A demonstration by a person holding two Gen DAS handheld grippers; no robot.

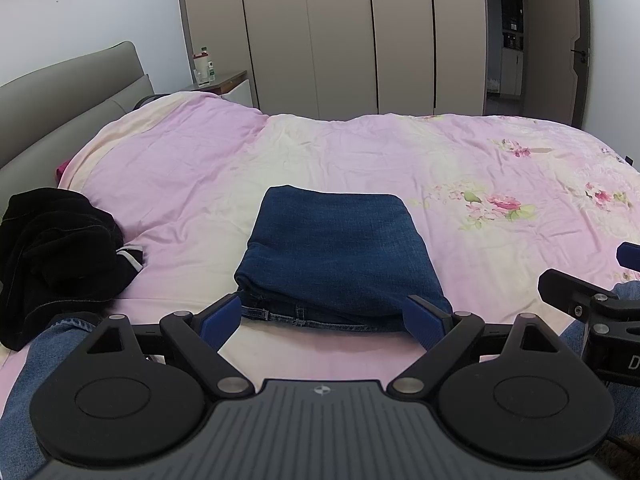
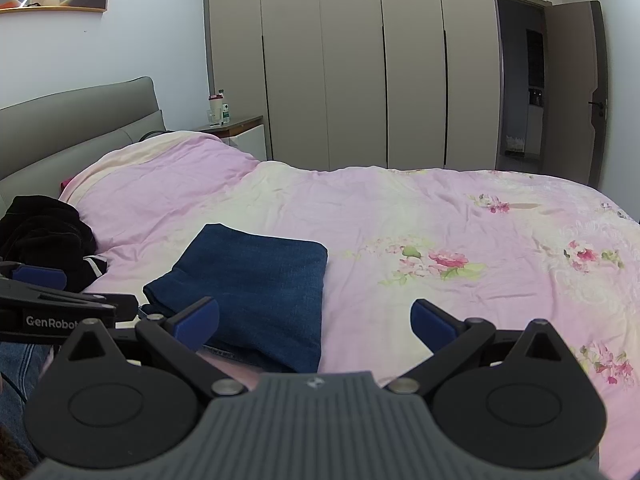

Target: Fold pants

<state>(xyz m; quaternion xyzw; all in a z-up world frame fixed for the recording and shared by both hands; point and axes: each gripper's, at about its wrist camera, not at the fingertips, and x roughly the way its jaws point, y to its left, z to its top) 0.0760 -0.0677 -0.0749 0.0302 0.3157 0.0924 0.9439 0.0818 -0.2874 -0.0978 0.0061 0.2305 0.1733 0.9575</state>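
Dark blue jeans (image 1: 340, 256) lie folded into a compact rectangle on the pink bedspread (image 1: 360, 152), waistband edge toward me. My left gripper (image 1: 324, 320) is open and empty, its blue pads just short of the jeans' near edge. In the right wrist view the jeans (image 2: 256, 292) lie left of centre. My right gripper (image 2: 316, 322) is open and empty, held above the jeans' near right corner and the bedspread (image 2: 440, 220). The right gripper's finger shows at the right edge of the left view (image 1: 580, 292); the left gripper shows at the left edge of the right view (image 2: 60, 300).
A heap of black clothing (image 1: 56, 256) lies on the bed to the left, also in the right view (image 2: 44, 228). A grey headboard (image 1: 68, 92) stands far left, a nightstand with bottles (image 1: 216, 80) beyond, wardrobe doors (image 1: 340, 32) behind. My denim-clad legs (image 1: 36, 368) are at the near edge.
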